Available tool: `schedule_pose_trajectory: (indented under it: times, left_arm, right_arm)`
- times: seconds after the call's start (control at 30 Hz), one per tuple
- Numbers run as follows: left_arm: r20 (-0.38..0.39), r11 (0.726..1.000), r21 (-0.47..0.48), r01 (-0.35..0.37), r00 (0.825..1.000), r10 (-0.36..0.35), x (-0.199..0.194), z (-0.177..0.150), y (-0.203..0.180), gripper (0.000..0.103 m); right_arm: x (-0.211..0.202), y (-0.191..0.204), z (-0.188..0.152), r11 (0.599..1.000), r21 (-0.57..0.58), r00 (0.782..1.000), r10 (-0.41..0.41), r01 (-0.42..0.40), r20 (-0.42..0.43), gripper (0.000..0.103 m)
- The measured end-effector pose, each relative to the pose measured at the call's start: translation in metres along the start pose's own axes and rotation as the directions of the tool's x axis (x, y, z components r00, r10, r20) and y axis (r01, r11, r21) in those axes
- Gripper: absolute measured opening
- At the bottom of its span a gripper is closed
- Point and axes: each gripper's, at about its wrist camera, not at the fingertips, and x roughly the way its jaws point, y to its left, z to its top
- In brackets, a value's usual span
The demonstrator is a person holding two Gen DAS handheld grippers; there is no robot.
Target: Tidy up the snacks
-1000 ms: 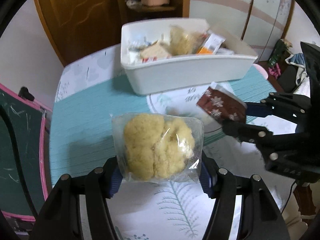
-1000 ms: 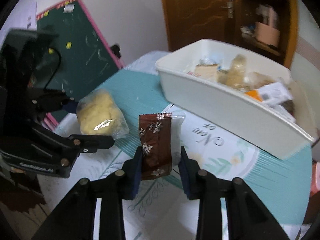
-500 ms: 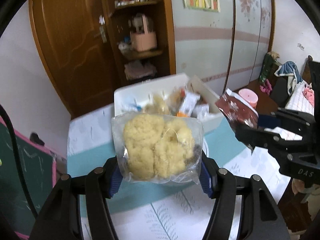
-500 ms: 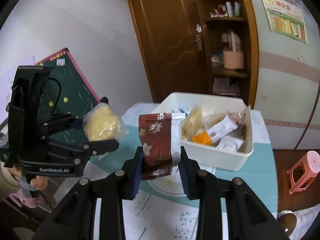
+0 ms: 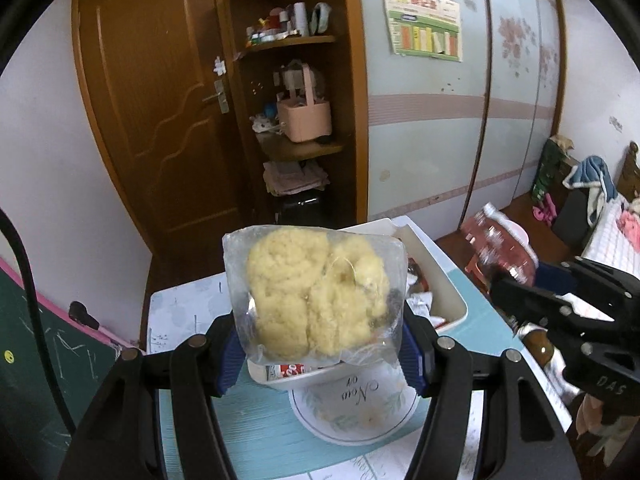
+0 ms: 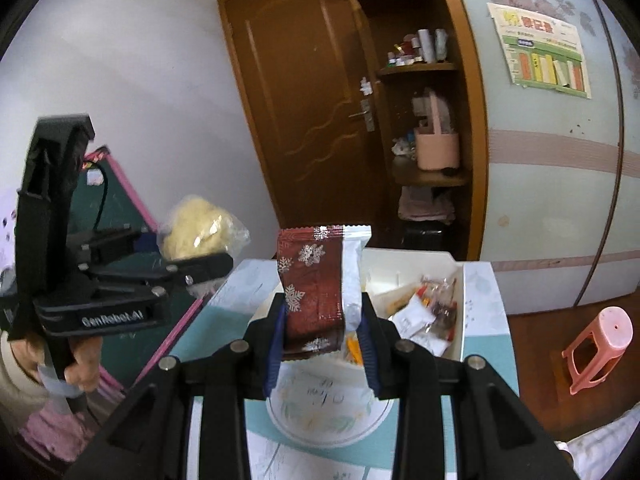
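Left tool [image 5: 320, 354] first: we see its blue pads clamped on both sides of a clear bag of pale yellow crumbly snack [image 5: 316, 296], which stands upright between them, lifted well clear of the desk [image 5: 256, 432]. From the right wrist view the same left tool [image 6: 200, 264] appears at the far left, held by a hand [image 6: 82, 372] low on its handle, the yellow bag [image 6: 198, 232] sticking out past its fingertips in front of a green chalkboard with a pink frame [image 6: 120, 208]. Moving right, we find the white bin [image 5: 440, 280] on the desk just behind and below the bag; its contents are mostly hidden there, but the right wrist view shows the white bin [image 6: 464, 312] holding a jumble of small wrapped snacks [image 6: 428, 312]. In front of the bin, a round printed mat [image 5: 356, 412] lies on the teal cloth. Further right, our right tool [image 6: 322, 336] is closed tight on a dark red packet with white snowflakes [image 6: 312, 288], gripped at its lower part and standing upright above the near end of the bin. In the left wrist view that right tool [image 5: 516, 284] comes in from the right edge, the red packet [image 5: 500, 252] blurred at its tip, beside the bin's right wall and up off the desk. A pink plastic stool [image 6: 600, 348] stands on the floor at the far right.
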Motion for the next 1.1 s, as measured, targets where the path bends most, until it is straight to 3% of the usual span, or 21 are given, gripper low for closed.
schedule_pose_trajectory:
  times: [0.23, 0.47, 0.57, 0.67, 0.8, 1.1]
  left_arm:
    - [-0.038, 0.998, -0.055, -0.001, 0.999, -0.001, 0.035, 0.020, 0.019, 0.063]
    - [-0.078, 0.994, -0.105, -0.027, 0.997, 0.018, 0.080, 0.034, 0.033, 0.064]
    - [-0.091, 0.993, -0.115, -0.030, 0.996, 0.020, 0.095, 0.033, 0.035, 0.080]
    - [-0.074, 0.995, -0.089, -0.053, 0.996, 0.046, 0.105, 0.032, 0.032, 0.103]
    - [-0.093, 0.997, -0.060, -0.047, 0.995, 0.042, 0.109, 0.031, 0.025, 0.102]
    - [-0.059, 0.993, -0.029, -0.112, 0.992, 0.110, 0.078, 0.031, 0.017, 0.102]
  right_arm:
    - [0.018, -0.014, 0.030, 0.998, 0.037, 0.998, -0.053, 0.053, 0.015, 0.034]
    - [0.054, -0.027, 0.043, 0.993, 0.065, 0.995, -0.101, 0.103, -0.024, 0.035]
    - [0.070, -0.031, 0.041, 0.989, 0.073, 0.991, -0.122, 0.126, -0.058, 0.036]
    - [0.085, -0.036, 0.040, 0.987, 0.075, 0.985, -0.136, 0.145, -0.110, 0.046]
    - [0.090, -0.045, 0.038, 0.981, 0.113, 0.980, -0.140, 0.157, -0.145, 0.066]
    - [0.070, -0.031, 0.043, 0.976, 0.098, 0.972, -0.178, 0.194, -0.155, 0.070]
